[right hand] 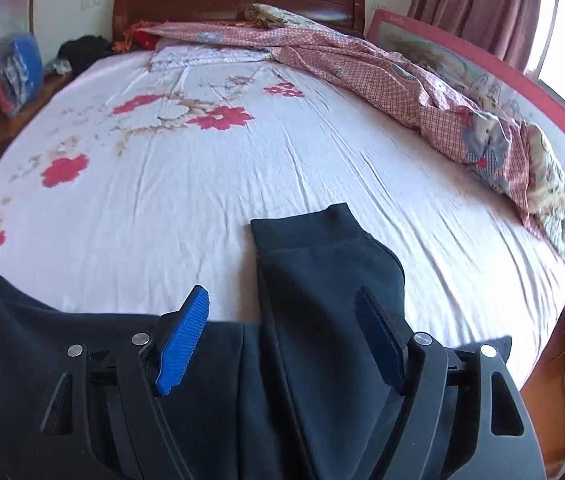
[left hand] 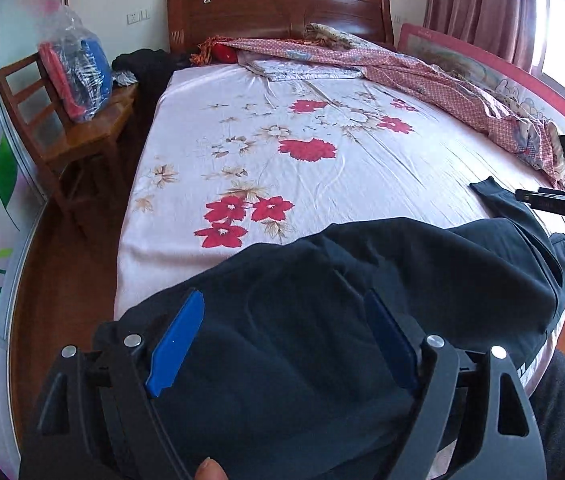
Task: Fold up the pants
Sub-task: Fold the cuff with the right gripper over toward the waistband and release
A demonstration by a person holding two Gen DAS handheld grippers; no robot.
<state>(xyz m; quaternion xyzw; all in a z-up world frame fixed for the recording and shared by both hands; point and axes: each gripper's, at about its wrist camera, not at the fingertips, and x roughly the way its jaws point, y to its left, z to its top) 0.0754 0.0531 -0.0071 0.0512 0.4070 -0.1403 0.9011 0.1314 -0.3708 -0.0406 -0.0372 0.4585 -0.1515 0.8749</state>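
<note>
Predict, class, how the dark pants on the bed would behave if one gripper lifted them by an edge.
The dark pants would probably droop and unfold: they already lie in soft, rumpled folds. They look thick, so likely fairly heavy. Pushed across the wrinkled bedsheet, they would likely bunch rather than slide.

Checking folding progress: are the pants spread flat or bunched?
Bunched, partly folded: the pants lie rumpled at the bed's near edge, one leg turned up the sheet.

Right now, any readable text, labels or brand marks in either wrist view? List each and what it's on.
None can be read.
Pants: white marks at the hem near the bed edge, cut off, unreadable.
Bed rail: cartoon print, no legible words.
Plastic bag on the chair: contents blurred, no text legible.
Headboard: a small pale mark, too small to read.
</note>
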